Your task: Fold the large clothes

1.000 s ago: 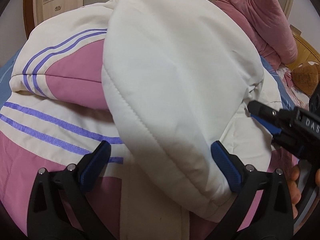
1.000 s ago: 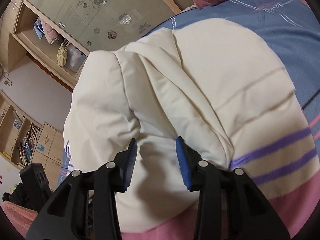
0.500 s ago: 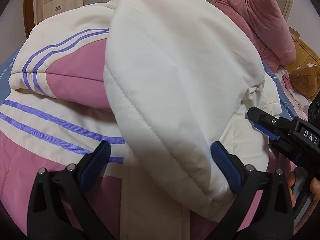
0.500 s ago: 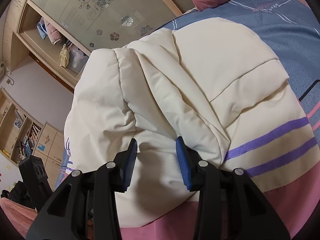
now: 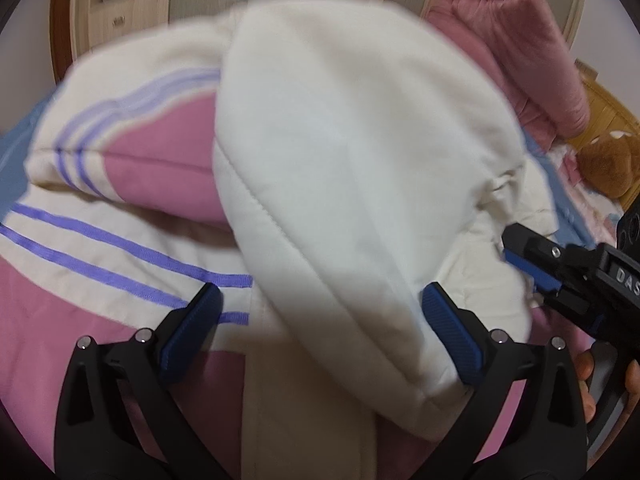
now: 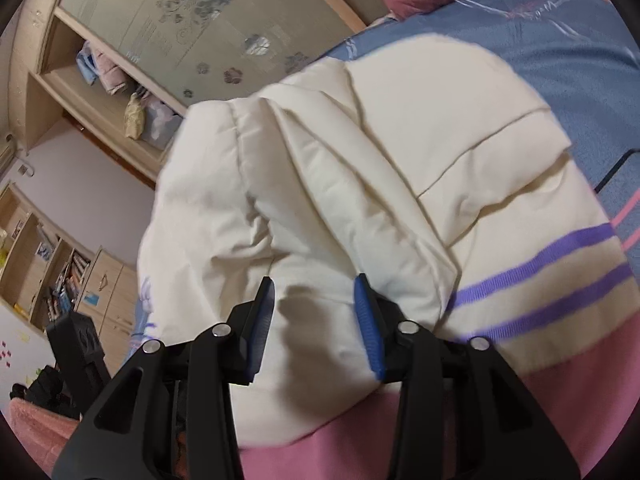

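The right gripper point(image 6: 314, 300) has just opened — cream jacket hood point(image 6: 360, 184) lies loose between its jaws.

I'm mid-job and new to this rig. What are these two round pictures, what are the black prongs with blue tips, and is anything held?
There is no robot: a person holds a two-finger claw in each hand, and a wide-angle camera on each looks along its fingers. One picture comes from the left claw, the other from the right claw. A cream, pink and purple-striped padded jacket lies on a bed with a blue sheet. The left claw is open around the hood. The right claw's jaws have just been opening; cream fabric lies between them, apparently ungripped.
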Motion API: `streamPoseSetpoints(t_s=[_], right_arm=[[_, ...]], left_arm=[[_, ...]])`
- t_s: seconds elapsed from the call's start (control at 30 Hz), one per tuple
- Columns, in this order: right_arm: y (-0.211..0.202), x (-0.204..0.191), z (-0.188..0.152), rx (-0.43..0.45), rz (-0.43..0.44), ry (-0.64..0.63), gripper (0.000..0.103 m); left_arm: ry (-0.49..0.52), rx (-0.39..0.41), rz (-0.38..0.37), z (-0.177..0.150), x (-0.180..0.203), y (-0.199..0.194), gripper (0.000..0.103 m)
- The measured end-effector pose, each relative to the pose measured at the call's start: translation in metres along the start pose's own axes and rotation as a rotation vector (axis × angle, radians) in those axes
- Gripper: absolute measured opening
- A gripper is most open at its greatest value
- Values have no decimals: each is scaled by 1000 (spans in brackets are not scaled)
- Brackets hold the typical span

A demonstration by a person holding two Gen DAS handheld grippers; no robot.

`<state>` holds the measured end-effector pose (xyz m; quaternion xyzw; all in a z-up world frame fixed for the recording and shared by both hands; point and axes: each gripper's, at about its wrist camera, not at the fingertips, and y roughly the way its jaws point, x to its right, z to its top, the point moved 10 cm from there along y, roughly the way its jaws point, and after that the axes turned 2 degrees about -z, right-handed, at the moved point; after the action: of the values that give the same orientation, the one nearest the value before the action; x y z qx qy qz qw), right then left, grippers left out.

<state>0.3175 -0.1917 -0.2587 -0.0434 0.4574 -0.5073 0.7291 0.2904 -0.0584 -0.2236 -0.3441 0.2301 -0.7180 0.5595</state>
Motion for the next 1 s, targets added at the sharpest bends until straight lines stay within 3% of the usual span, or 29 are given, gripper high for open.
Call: streamPoseSetpoints(t_s=[0.07,0.17,0.27,0.43,0.6,0.73,0.93,1.0], right_arm=[[-28,-13,5,47,42,-23,71],[-64,-22,22,133,31,-68,73],[-81,-22,37,147,32,-42,72],[-94,-27,52,194,-13,-86,72],[-74,-45,58,112,-2,-169,72],[-53,-75,90,108,-23,-307,71],[10,-127,95,-58,61,-395,71],[36,-123,91,-105,-2,-404,71]], left_arm=[[67,92,0,12,13,-27,101],[199,193,49,32,35,-54,101],[226,169,4,41,52,-47,101],[230,26,21,21,54,2,94],[221,-41,19,3,42,29,94],[194,-33,-6,-1,37,35,94],[188,-20,-15,-2,35,40,94],[184,-18,-20,-7,25,34,94]])
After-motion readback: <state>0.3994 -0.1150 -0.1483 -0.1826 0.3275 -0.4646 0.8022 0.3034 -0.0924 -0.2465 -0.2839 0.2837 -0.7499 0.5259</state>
